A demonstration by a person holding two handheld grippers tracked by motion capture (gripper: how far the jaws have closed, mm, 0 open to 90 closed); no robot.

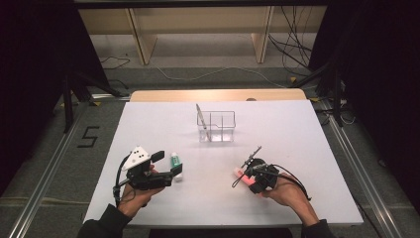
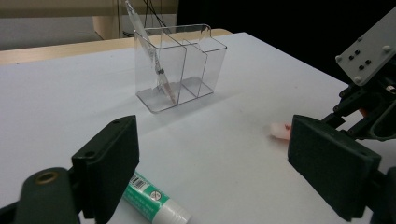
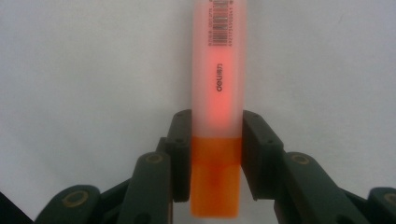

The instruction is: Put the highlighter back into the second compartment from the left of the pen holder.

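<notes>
My right gripper (image 1: 249, 174) is shut on a pink highlighter (image 1: 240, 174) with an orange end, low over the table's front right. In the right gripper view both pads clamp the highlighter (image 3: 217, 79) where the pink barrel meets the orange part, and my right gripper (image 3: 216, 140) points along it. My left gripper (image 1: 167, 163) is open at the front left. A green and white glue stick (image 1: 176, 163) lies on the table by its jaws. In the left gripper view the glue stick (image 2: 156, 201) lies under the left jaw, and my left gripper (image 2: 217, 154) holds nothing.
A clear plastic organiser (image 1: 229, 130) with several compartments stands at the middle back of the white table (image 1: 297, 148), with a pen (image 1: 201, 119) leaning in its left compartment. The organiser (image 2: 212, 65) and the pen (image 2: 149, 51) are ahead of the left gripper.
</notes>
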